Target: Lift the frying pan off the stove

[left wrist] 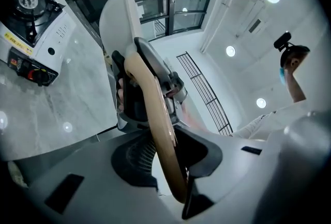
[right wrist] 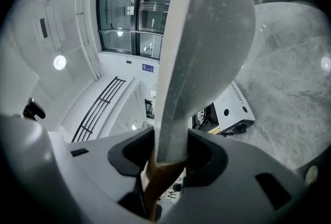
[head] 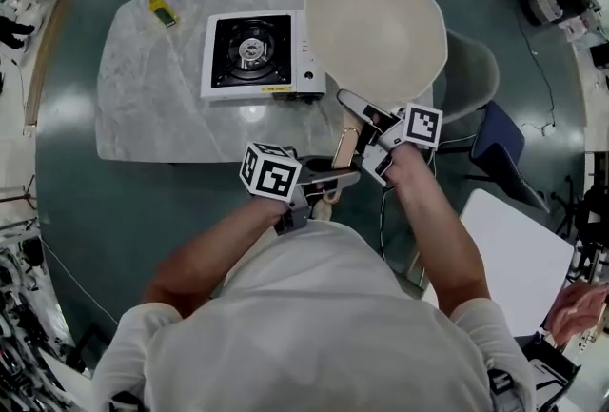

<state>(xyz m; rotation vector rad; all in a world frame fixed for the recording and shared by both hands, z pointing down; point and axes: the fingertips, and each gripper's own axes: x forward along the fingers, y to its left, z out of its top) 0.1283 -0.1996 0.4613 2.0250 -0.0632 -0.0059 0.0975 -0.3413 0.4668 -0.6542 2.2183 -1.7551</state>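
A cream frying pan [head: 376, 29] hangs in the air to the right of the white portable stove [head: 252, 53], whose burner is bare. The pan's wooden handle [head: 345, 148] points back toward me. My left gripper [head: 338, 180] is shut on the handle's end, which shows as a tan bar [left wrist: 155, 114] between its pads. My right gripper [head: 366, 120] is shut on the grey neck where the handle meets the pan. In the right gripper view, the pan [right wrist: 207, 36] rises edge-on from that gripper [right wrist: 170, 153], with the stove [right wrist: 225, 112] below on the marble.
The stove stands on a marble table [head: 152, 96] with a small yellow bottle [head: 160, 8] at its far left corner. A grey chair [head: 476, 72] and a blue seat [head: 504, 148] stand to the right. A person [left wrist: 292, 70] stands off in the room.
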